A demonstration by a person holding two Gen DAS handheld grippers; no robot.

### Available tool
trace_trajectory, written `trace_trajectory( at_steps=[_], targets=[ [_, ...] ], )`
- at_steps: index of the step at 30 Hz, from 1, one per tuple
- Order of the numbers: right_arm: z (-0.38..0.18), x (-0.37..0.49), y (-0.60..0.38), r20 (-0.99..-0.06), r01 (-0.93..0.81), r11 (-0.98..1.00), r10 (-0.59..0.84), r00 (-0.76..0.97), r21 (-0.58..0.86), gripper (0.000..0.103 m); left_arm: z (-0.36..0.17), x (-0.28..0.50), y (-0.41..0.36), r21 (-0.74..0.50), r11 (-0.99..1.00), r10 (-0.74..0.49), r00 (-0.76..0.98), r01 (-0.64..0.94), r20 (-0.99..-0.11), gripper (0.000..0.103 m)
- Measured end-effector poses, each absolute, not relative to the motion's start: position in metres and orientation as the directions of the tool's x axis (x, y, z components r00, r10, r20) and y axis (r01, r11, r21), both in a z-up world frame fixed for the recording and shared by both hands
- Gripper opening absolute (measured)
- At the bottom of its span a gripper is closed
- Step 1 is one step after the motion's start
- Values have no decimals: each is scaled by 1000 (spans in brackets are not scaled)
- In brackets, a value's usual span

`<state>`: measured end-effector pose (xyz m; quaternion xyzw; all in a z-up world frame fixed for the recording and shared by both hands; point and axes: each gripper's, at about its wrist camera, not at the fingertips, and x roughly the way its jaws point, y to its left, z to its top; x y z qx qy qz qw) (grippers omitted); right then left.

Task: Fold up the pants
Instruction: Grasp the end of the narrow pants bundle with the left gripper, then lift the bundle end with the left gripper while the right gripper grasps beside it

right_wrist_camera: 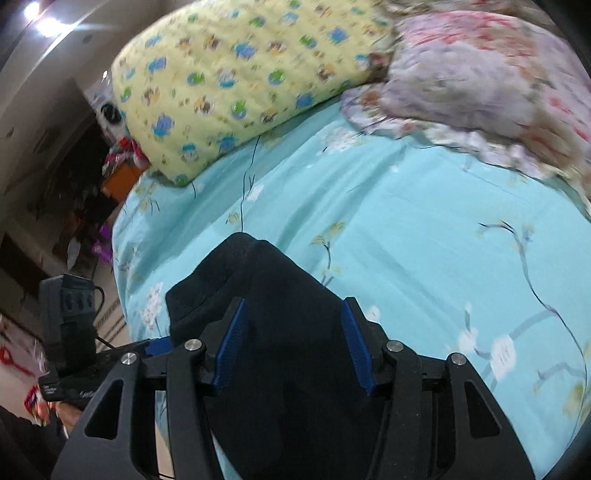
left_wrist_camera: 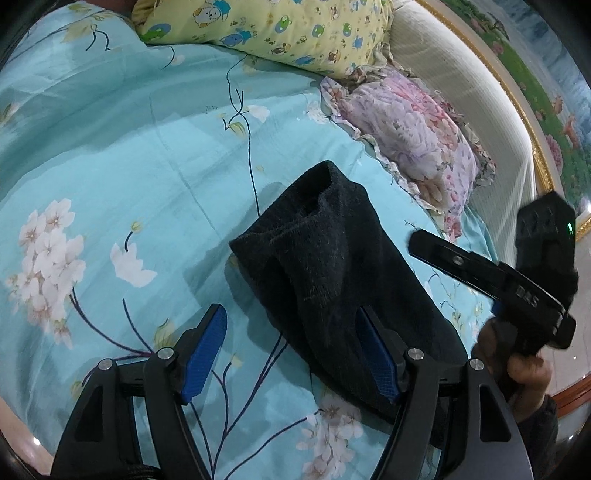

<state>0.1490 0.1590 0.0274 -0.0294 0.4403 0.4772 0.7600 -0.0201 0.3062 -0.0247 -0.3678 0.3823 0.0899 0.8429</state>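
Note:
Black pants [left_wrist_camera: 325, 269] lie folded into a narrow bundle on the turquoise floral bedsheet [left_wrist_camera: 129, 166]. My left gripper [left_wrist_camera: 291, 347] is open just above the sheet, its right finger against the bundle's near left edge, its left finger over bare sheet. My right gripper [right_wrist_camera: 293, 345] is open, with the black pants [right_wrist_camera: 280, 314] lying between and under its blue pads; I cannot tell whether it touches them. The right gripper's body [left_wrist_camera: 517, 280] shows at the right of the left wrist view, held in a hand.
A yellow cartoon-print pillow [left_wrist_camera: 280, 29] and a pink floral pillow [left_wrist_camera: 413, 136] lie at the head of the bed against a white padded headboard [left_wrist_camera: 461, 92]. In the right wrist view the bed's left edge [right_wrist_camera: 118, 236] drops to a cluttered floor.

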Motion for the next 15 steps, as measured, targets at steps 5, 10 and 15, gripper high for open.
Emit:
trace_trajectory(
  at_steps=[5, 10, 15],
  targets=[
    [20, 163, 194, -727, -795, 491, 680, 95, 356, 54, -30, -12, 309, -547, 708, -109, 697, -447, -709, 73],
    [3, 176, 219, -760, -806, 468, 649, 35, 362, 54, -32, -4, 307, -534, 708, -86, 694, -462, -715, 71],
    [-9, 183, 227, -755, -781, 452, 655, -37, 431, 50, -32, 3, 303, -499, 727, -53, 686, -472, -726, 55]
  ],
)
